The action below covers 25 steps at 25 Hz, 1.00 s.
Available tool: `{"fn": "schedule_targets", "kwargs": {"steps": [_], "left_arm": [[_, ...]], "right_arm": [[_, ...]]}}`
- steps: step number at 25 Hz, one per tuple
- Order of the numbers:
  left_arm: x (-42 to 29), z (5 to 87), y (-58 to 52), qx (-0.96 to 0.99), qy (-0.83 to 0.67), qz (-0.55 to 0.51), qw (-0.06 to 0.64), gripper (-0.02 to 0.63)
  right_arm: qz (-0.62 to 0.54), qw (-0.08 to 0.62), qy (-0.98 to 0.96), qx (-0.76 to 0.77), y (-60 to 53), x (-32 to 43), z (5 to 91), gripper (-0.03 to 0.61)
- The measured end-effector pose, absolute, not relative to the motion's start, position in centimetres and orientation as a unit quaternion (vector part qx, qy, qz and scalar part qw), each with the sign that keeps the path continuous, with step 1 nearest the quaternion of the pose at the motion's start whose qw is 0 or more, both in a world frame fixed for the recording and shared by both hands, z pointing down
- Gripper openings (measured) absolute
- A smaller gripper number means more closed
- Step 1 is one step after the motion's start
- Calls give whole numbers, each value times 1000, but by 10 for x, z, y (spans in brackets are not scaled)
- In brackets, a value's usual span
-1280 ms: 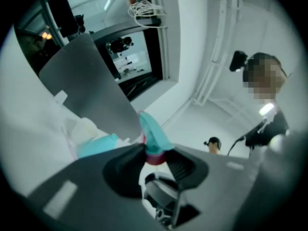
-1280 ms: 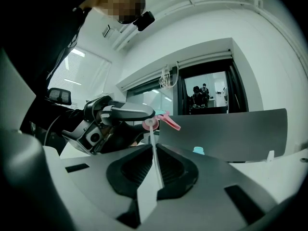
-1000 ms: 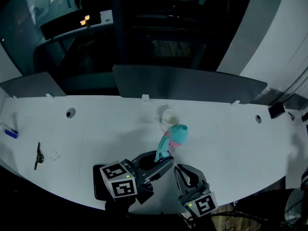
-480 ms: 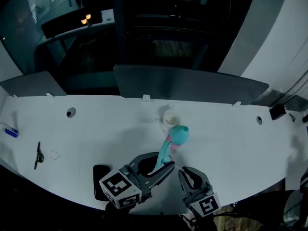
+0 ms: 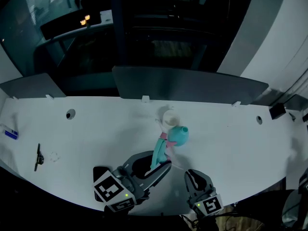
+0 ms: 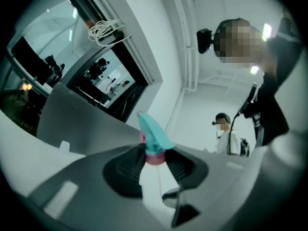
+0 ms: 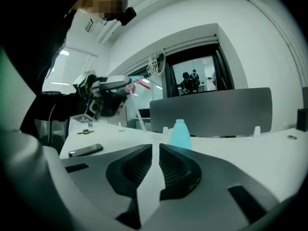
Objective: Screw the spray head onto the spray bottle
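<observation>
The left gripper (image 5: pixel 161 163) is clamped on the spray head (image 6: pixel 153 137) at its pink collar and holds it up off the table (image 5: pixel 96 129). The right gripper (image 7: pixel 155 150) has its jaws nearly together and grips nothing. The teal bottle (image 7: pixel 180 134) stands upright on the table, just ahead of the right gripper

Left tool (image 6: pixel 155 154), right tool (image 7: pixel 155 150): grey, black ribbed pads (image 7: pixel 129 170).

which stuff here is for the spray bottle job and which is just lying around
For the job: spray head, gripped by the left tool; spray bottle; right tool, shut, empty.
Lying about: white round object; small black object; blue object; dark flat device.
</observation>
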<state>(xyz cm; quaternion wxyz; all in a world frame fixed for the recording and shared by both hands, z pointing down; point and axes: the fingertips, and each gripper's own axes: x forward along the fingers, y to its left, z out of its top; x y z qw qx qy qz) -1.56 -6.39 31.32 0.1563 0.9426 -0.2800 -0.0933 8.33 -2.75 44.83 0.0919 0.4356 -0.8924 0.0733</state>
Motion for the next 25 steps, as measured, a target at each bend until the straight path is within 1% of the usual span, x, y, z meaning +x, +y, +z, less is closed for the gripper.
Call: {"fn": "schedule_targets", "kwargs": {"steps": [3,6,7,8,9,12,14,16,22,25], "left_arm": [[-25,311,-70,943,-321,-23,81,130],[-35,318,-71,929,-364,59,-9,130],[-37,322,-71,924,-374,80,-30,130],[-38,325,-70,919,-380,95,-42,130],[-39,328,-69,917,-383,102,-48,130],[-38,334,-67,916,-385,102,-45,130],[-37,338,-65,917,-384,104,-43,130],[-35,343,-62,917,-380,109,-42,130],[-31,347,-57,924,-369,94,-21,130],[-31,349,-55,925,-366,100,-22,130]], "right_arm": [[74,131,-874,462,-35,102,470,28],[66,128,-867,477,-52,110,472,28],[64,124,-868,477,-59,109,471,28],[64,121,-869,476,-66,106,472,44],[68,118,-870,475,-74,104,473,103],[80,119,-869,474,-102,92,476,222],[82,126,-864,480,-120,84,480,267],[85,132,-856,492,-138,80,486,299],[95,159,-830,525,-181,75,507,309],[103,157,-830,525,-191,71,515,311]]}}
